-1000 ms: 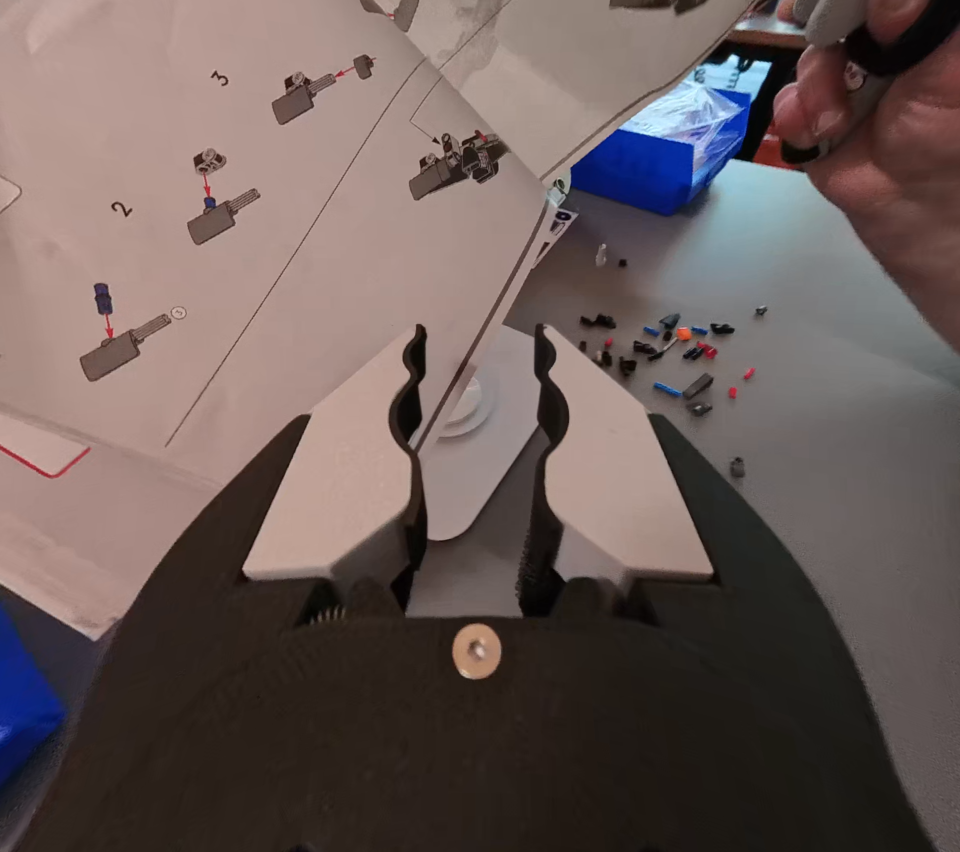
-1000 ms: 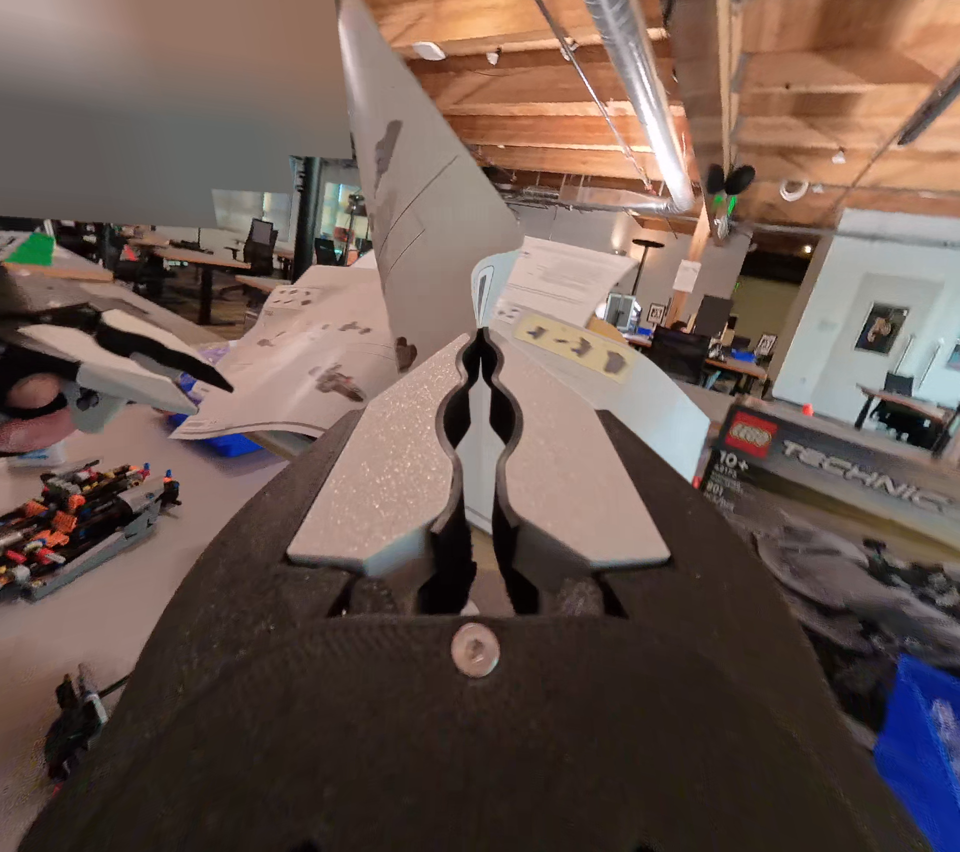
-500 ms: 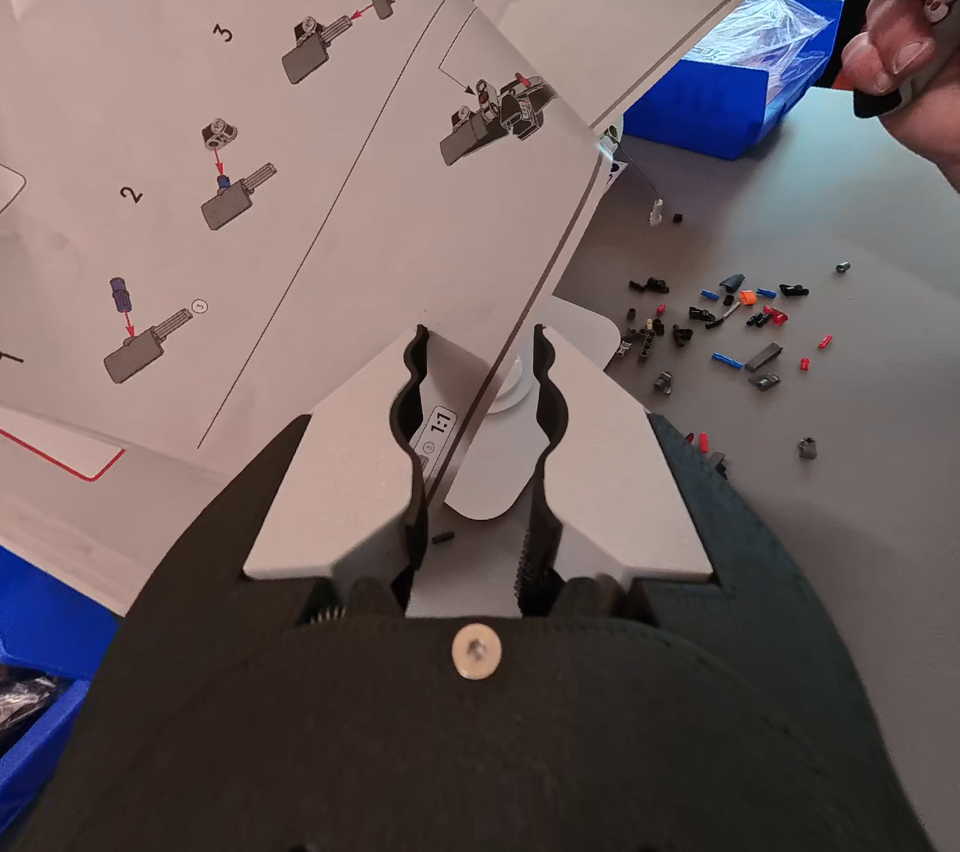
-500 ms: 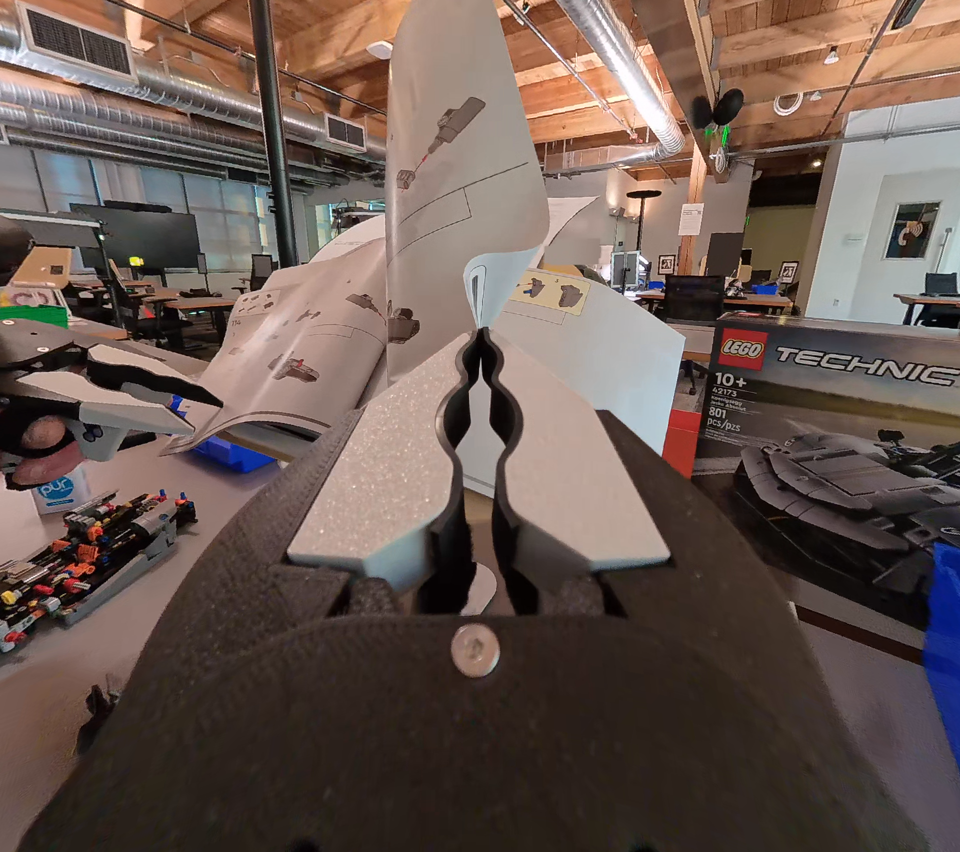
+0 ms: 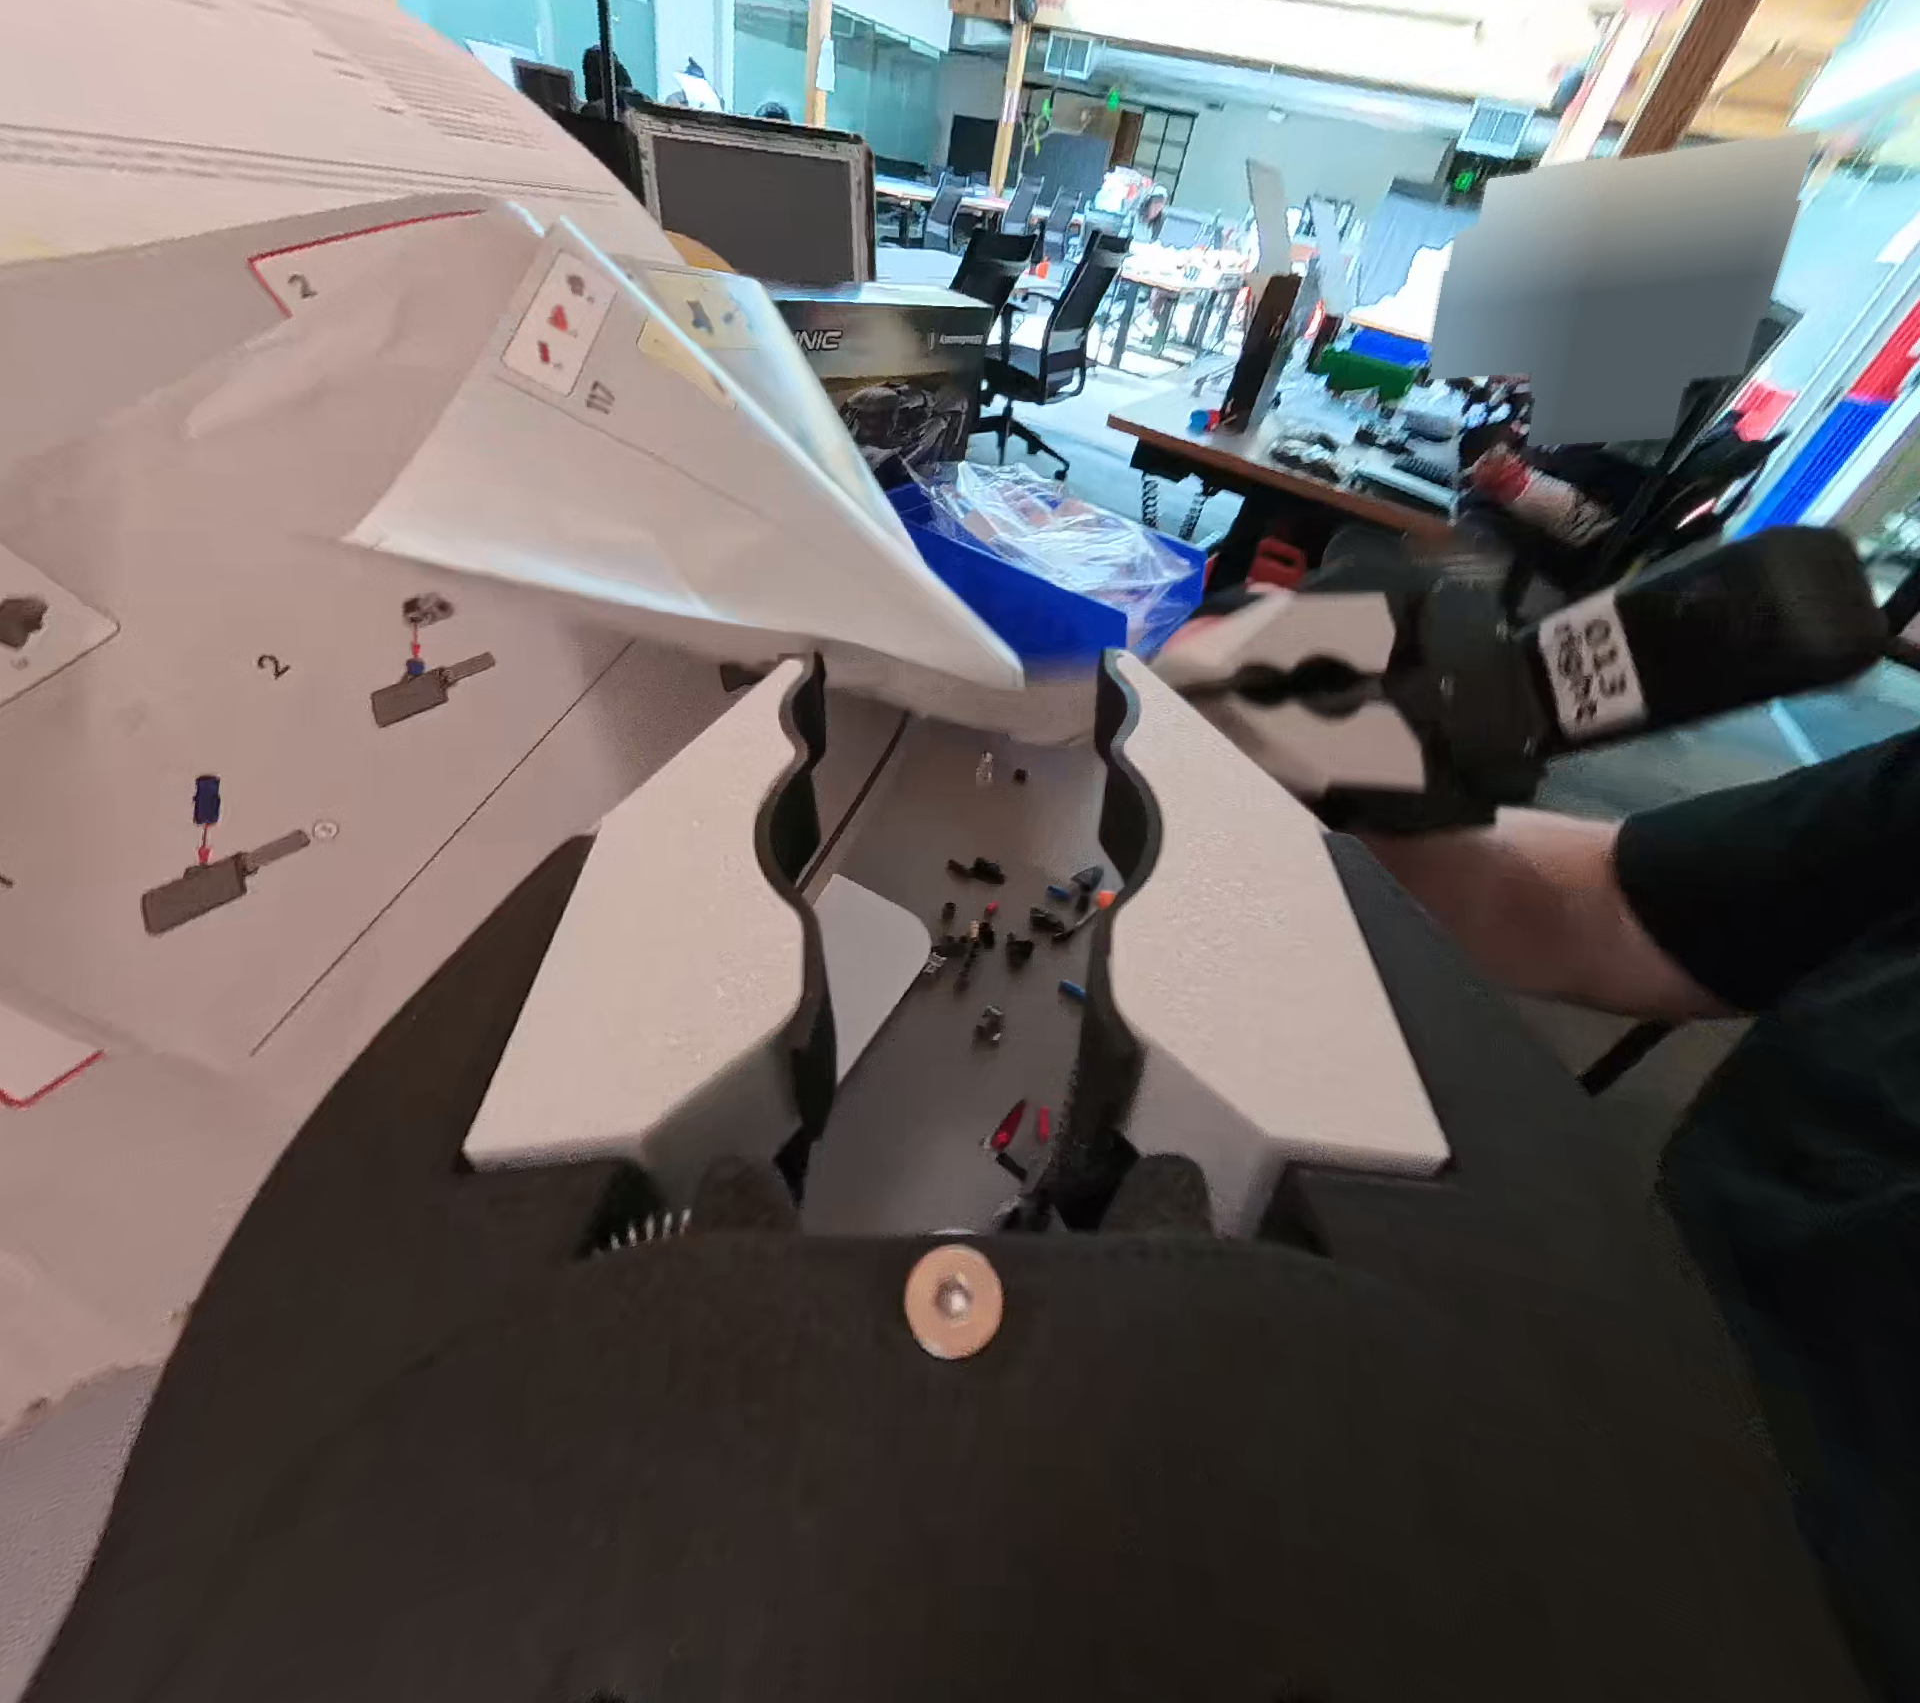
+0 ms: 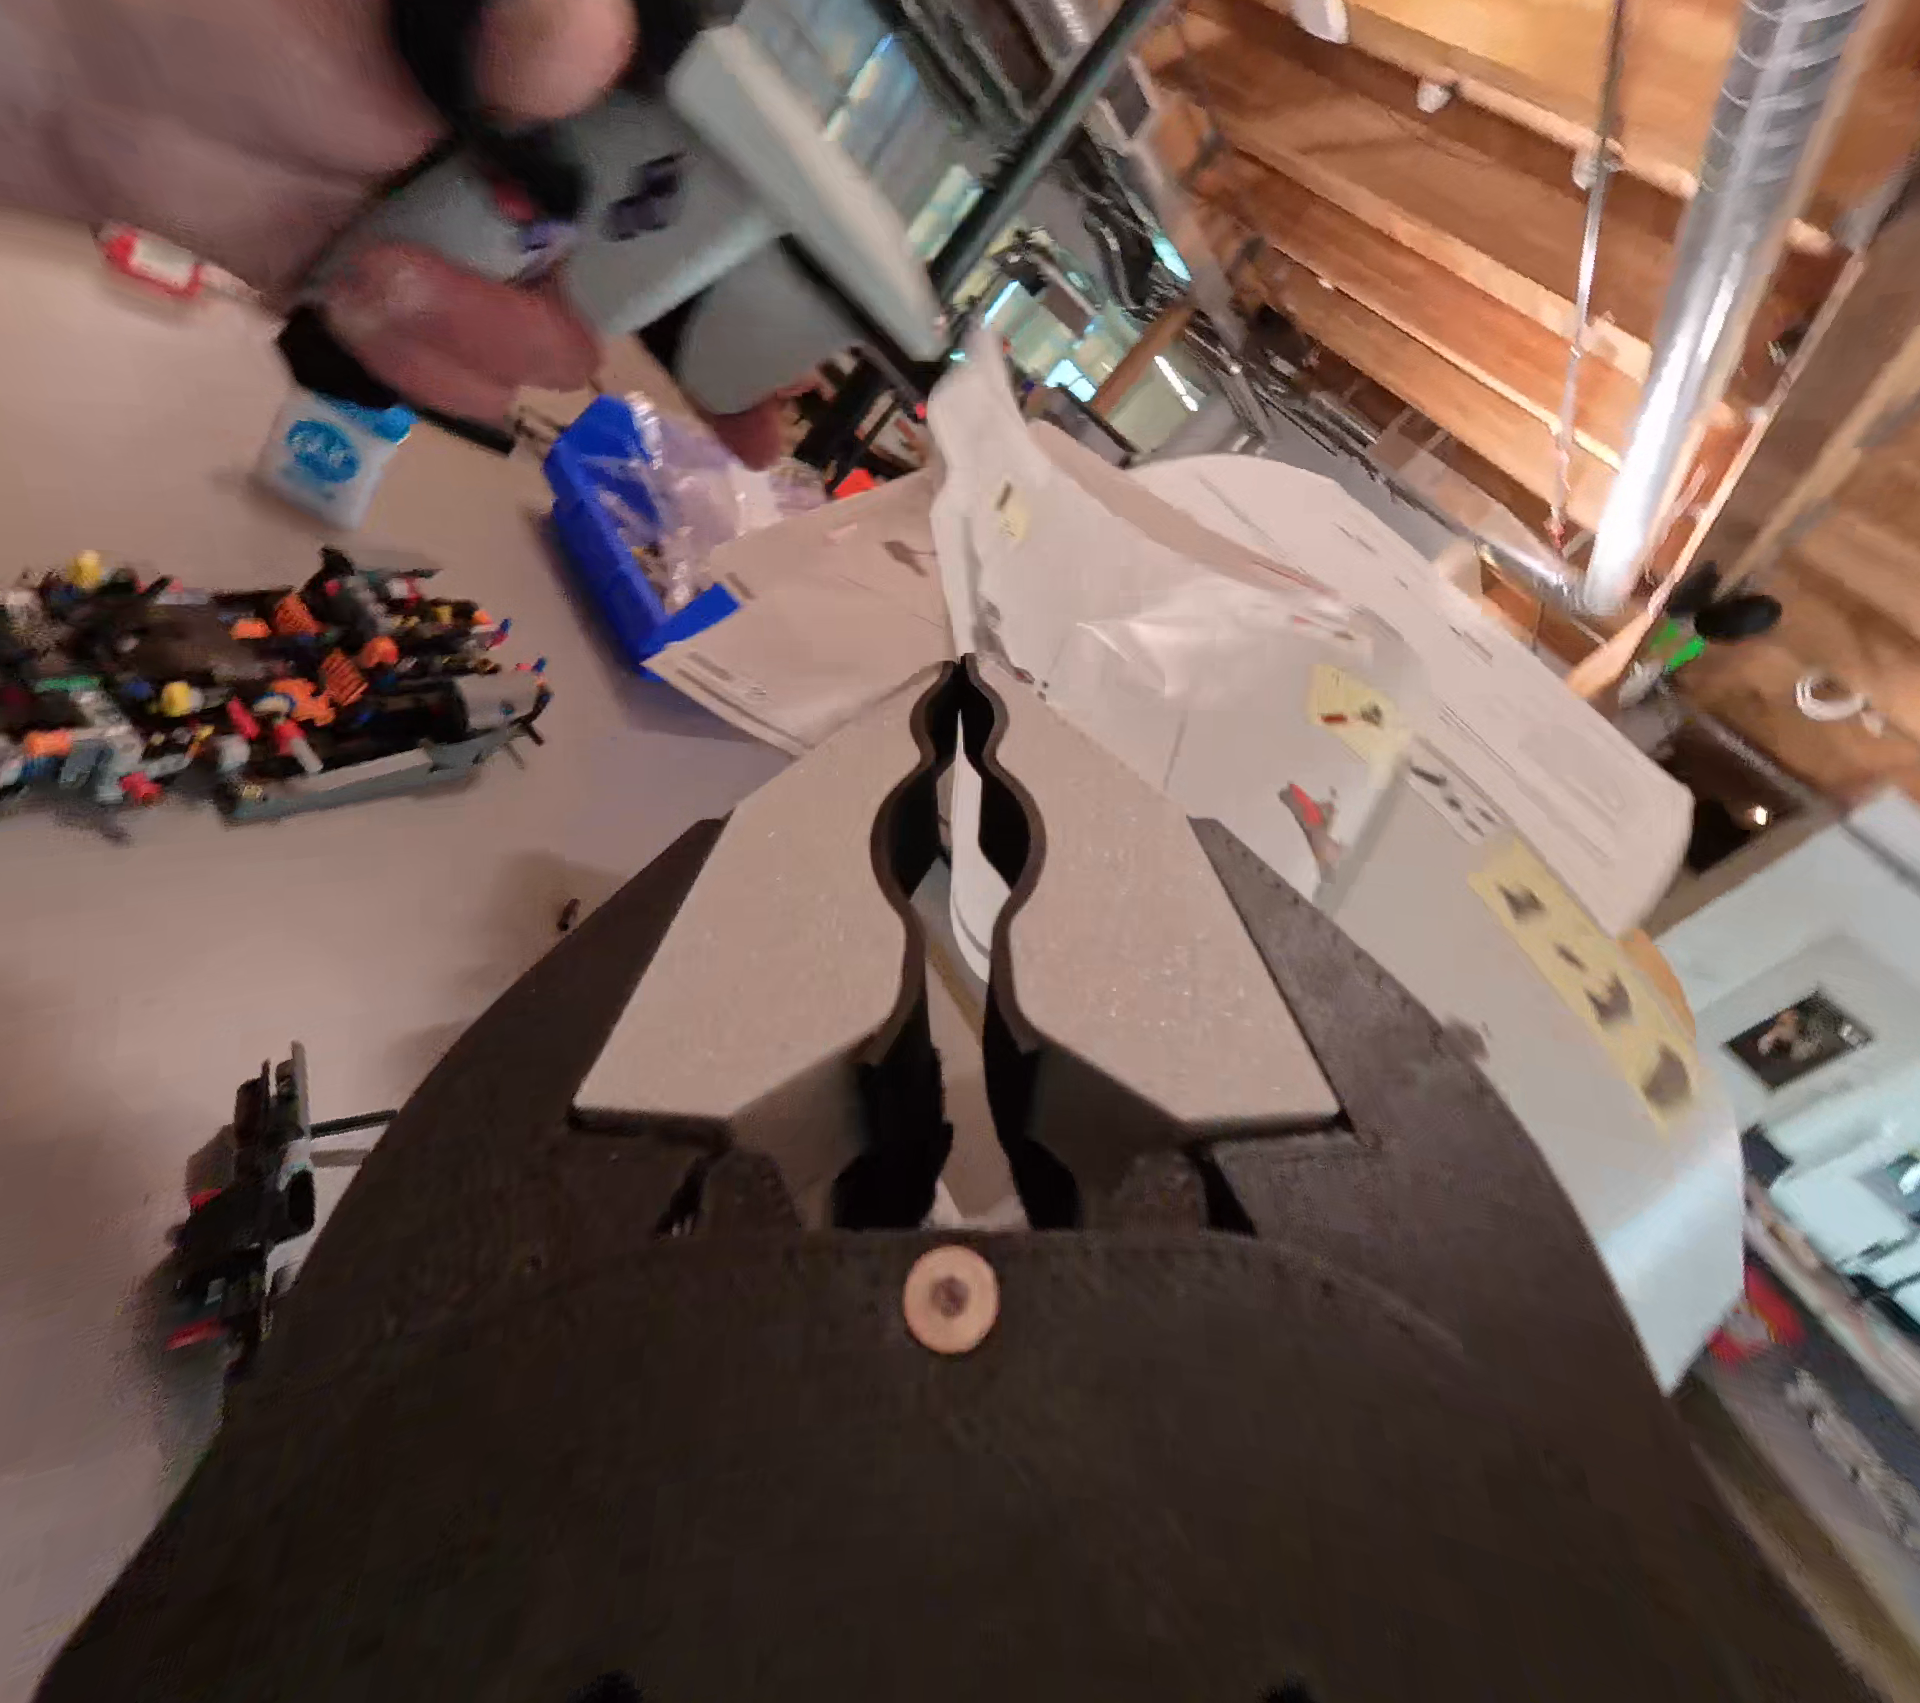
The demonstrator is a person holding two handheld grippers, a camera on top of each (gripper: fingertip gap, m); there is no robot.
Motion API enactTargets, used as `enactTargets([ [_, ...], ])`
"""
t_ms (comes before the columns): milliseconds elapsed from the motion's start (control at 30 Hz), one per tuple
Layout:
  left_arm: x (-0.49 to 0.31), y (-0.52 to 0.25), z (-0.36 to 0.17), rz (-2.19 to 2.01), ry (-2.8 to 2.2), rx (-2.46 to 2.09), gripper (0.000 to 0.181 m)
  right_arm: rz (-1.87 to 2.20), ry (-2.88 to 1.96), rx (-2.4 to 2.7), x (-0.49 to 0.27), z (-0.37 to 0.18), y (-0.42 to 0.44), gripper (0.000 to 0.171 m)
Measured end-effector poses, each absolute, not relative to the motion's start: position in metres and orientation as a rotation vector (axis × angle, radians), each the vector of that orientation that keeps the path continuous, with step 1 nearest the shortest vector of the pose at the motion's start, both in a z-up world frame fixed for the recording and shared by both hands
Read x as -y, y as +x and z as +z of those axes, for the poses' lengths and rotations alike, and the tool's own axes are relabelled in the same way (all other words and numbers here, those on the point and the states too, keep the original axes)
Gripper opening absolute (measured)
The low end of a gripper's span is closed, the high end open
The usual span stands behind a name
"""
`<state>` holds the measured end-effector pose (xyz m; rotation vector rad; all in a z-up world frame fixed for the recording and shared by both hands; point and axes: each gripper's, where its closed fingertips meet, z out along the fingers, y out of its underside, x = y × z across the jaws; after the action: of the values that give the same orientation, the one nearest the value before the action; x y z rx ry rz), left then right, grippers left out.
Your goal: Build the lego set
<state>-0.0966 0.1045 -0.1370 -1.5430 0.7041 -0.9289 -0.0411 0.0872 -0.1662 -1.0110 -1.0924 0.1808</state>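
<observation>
Right tongs [image 6: 961, 677] clamped on a page of the instruction booklet [image 6: 1195, 614], page edge running down between the closed fingers. Left tongs [image 5: 961, 697] apart, holding nothing, raised over loose lego pieces [image 5: 997, 936] scattered on the grey surface [image 5: 914, 1103], booklet pages fanned at left. Partly built lego model [image 6: 260, 697] lying on the surface toward its left edge, blue bin [image 6: 623, 552] with plastic bags just beside the booklet.
</observation>
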Motion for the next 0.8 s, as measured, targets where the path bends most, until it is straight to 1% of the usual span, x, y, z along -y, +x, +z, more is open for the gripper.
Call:
enactTargets([
  [133,-0.119,-0.119,-0.144,-0.956,-1.598,-0.588,0.052,0.1,-0.967,1.215,-0.085,-0.184,-0.079,0.0],
  [300,-0.138,-0.127,-0.167,-0.93,-1.702,-0.543,0.045,0.022,-0.92,1.272,-0.085,-0.191,-0.099,0.0],
  [367,-0.145,-0.13,-0.166,-0.887,-1.689,-0.517,0.019,0.007,-0.905,1.299,-0.083,-0.196,-0.107,0.0],
  [467,-0.152,-0.134,-0.166,-0.867,-1.695,-0.508,0.001,-0.036,-0.89,1.323,-0.087,-0.2,-0.115,0.0],
  [567,-0.158,-0.14,-0.167,-0.85,-1.695,-0.503,0.0,-0.023,-0.932,1.341,-0.094,-0.206,-0.119,0.0],
  [600,-0.161,-0.142,-0.167,-0.837,-1.694,-0.503,0.0,-0.005,-0.941,1.338,-0.094,-0.205,-0.119,0.013],
  [633,-0.163,-0.145,-0.168,-0.828,-1.697,-0.501,0.0,0.03,-0.954,1.338,-0.091,-0.202,-0.116,0.033],
  [667,-0.166,-0.15,-0.167,-0.821,-1.697,-0.496,0.0,0.092,-0.959,1.331,-0.086,-0.194,-0.112,0.043],
  [733,-0.175,-0.16,-0.168,-0.775,-1.705,-0.492,0.0,0.213,-0.998,1.292,-0.087,-0.173,-0.093,0.051],
  [800,-0.185,-0.17,-0.17,-0.745,-1.723,-0.498,0.0,0.255,-1.065,1.202,-0.114,-0.149,-0.058,0.064],
])
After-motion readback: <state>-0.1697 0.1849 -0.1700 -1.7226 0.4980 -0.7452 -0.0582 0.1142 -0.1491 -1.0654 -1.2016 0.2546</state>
